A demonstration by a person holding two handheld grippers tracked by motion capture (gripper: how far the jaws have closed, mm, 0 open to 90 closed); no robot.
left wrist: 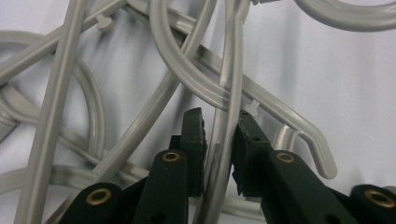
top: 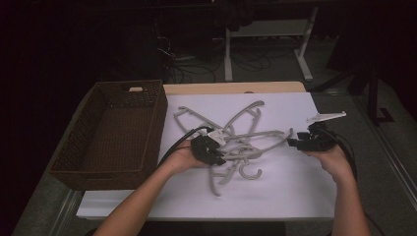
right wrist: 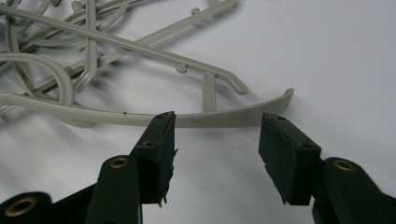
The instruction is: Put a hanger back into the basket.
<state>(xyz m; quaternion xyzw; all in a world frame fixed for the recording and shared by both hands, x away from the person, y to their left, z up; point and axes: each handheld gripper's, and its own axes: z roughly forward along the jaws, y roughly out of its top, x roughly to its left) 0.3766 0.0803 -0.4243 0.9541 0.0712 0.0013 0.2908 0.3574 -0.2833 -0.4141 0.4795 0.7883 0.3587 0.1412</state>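
A tangle of several grey plastic hangers lies on the white sheet in the middle of the table. My left gripper sits at the pile's left side. In the left gripper view it is shut on a thin bar of one hanger, which runs up between the two pads. My right gripper is at the pile's right end, low over the sheet. Its jaws stand open with nothing between them, and a curved hanger arm lies just beyond the tips.
A dark brown wicker basket, with nothing in it, stands at the left of the sheet. The table's far wooden edge is behind the pile. Table legs and cables show on the dark floor beyond.
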